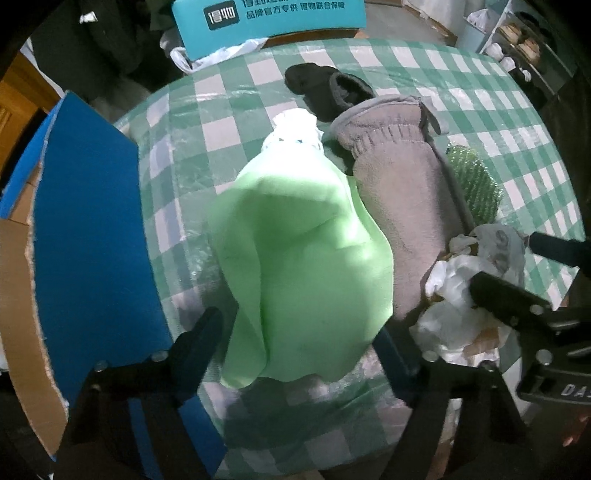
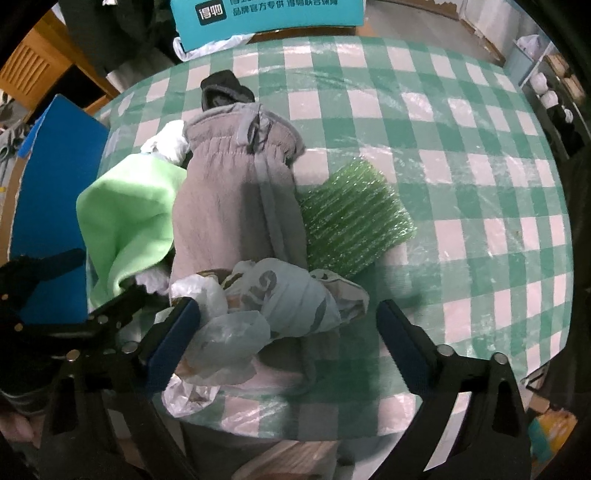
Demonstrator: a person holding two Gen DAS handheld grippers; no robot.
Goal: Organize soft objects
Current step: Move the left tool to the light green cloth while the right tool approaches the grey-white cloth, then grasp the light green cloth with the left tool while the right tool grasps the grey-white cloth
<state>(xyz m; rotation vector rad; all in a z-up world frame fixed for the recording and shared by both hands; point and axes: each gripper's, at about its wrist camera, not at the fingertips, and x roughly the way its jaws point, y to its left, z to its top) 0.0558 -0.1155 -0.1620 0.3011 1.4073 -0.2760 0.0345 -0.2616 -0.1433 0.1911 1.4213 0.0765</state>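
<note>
A light green cloth (image 1: 295, 258) lies on the green checked table, between the wide-open fingers of my left gripper (image 1: 299, 339); it also shows in the right wrist view (image 2: 129, 214). Beside it lies a grey fleece cloth (image 1: 402, 192) (image 2: 236, 206). A crumpled patterned plastic bag (image 2: 266, 306) (image 1: 469, 280) sits between the open fingers of my right gripper (image 2: 288, 325). A green bubble-wrap piece (image 2: 354, 221) (image 1: 472, 184) lies right of the grey cloth. A dark sock (image 1: 325, 88) (image 2: 225, 92) and a white cloth (image 1: 295, 125) lie farther back.
A blue cardboard box flap (image 1: 92, 236) (image 2: 51, 192) stands at the table's left edge. A teal box (image 1: 269, 22) sits beyond the far edge. Shelves (image 1: 517, 40) stand at the back right. The checked table (image 2: 461, 184) stretches to the right.
</note>
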